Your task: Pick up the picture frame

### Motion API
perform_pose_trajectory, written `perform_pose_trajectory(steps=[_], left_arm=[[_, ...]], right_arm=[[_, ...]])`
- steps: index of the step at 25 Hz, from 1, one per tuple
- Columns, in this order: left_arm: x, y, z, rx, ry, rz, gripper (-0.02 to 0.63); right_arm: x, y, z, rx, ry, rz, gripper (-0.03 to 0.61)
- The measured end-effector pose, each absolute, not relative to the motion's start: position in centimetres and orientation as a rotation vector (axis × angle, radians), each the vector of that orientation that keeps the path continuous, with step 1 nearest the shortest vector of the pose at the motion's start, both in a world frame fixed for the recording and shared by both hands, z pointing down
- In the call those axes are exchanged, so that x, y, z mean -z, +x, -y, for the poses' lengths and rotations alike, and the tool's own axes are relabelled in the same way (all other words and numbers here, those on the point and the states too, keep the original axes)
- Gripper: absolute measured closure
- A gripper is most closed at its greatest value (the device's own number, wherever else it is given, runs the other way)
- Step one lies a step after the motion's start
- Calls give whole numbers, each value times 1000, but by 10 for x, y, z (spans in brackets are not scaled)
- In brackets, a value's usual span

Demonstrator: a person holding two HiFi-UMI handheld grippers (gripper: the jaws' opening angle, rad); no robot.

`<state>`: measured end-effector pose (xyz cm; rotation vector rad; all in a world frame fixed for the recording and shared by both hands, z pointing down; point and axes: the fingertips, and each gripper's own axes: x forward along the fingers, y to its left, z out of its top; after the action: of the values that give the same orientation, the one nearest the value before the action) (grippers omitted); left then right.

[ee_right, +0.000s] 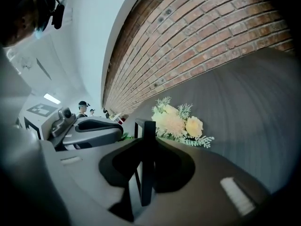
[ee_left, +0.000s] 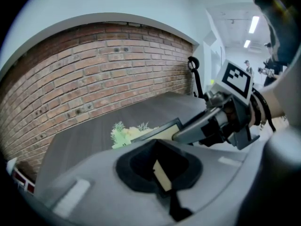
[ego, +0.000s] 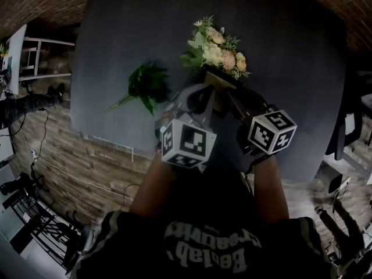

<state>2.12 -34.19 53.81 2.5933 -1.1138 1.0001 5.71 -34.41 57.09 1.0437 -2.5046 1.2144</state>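
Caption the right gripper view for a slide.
Right gripper clamps the picture frame; pale flowers on the table behind.

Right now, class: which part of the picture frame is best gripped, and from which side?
Its thin side edges, one gripper from each side. The picture frame is flat and wide, so only an edge fits between jaws; the left gripper and right gripper pinch opposite edges, which should keep it level.
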Motion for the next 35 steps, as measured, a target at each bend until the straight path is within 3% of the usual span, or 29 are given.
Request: perform_pose_trajectory(steps=[35], left_arm=[[-405,-5,309,-928,2758,1330,611]], right_arm=[[-409,66,312,-798,1244,2688,505]])
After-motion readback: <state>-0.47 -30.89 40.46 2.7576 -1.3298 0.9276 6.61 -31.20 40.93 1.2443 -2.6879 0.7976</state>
